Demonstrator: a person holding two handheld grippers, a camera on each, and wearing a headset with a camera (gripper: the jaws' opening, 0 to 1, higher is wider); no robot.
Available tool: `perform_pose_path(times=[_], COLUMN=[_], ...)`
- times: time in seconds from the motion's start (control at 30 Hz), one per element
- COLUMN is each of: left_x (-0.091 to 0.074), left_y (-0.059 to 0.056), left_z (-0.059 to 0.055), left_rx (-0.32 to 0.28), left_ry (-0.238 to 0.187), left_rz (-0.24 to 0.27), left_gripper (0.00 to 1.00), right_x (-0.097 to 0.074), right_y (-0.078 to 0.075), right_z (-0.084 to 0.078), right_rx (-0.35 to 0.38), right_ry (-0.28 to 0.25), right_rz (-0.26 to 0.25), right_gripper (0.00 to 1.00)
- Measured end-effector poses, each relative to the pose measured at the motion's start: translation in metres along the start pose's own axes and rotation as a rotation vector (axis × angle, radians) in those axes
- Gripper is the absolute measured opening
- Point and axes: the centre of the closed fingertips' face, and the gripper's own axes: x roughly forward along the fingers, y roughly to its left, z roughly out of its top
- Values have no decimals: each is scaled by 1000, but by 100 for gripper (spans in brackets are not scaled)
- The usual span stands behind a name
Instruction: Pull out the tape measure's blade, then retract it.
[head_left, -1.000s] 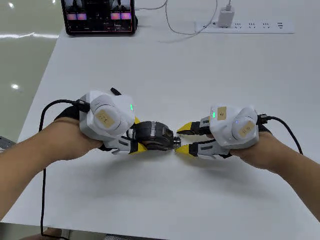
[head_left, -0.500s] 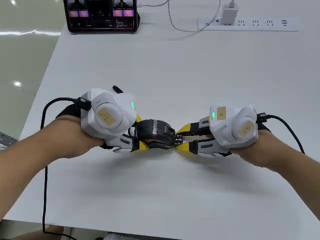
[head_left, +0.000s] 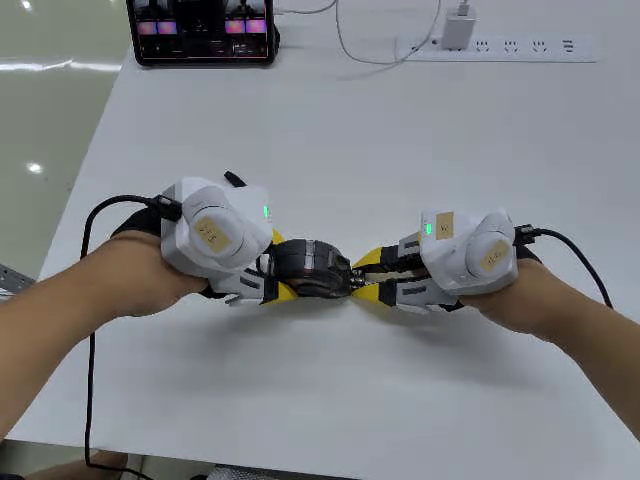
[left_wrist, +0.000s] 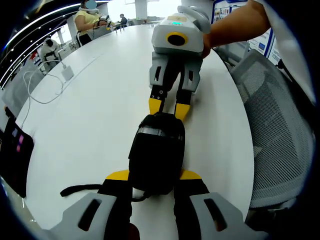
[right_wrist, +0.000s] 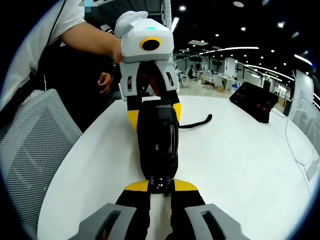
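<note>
Pinching tape measure (head_left: 310, 268), apparently: right gripper (head_left: 363, 277)

Tape measure (head_left: 315, 268) rear hidden under left hand-held gripper (head_left: 278, 266) body; tablet (head_left: 200, 30) cut by top edge; screen content blurred.

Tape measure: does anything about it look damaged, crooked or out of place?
Nothing stands out. The tape measure lies on the table, its case in the left gripper, the right gripper pinching its blade tip; no blade is out yet.
</note>
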Motion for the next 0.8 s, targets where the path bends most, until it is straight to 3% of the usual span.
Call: perform_pose_path(times=[0.8], left_x=[0], left_y=[1], left_z=[0], left_rx=[15], left_ry=[4], left_rz=[-7], left_gripper=[26], right_x=[-2], right_y=[0], right_z=[-2], right_rx=[-6], right_ry=[13], right_rz=[-4], right_gripper=[9])
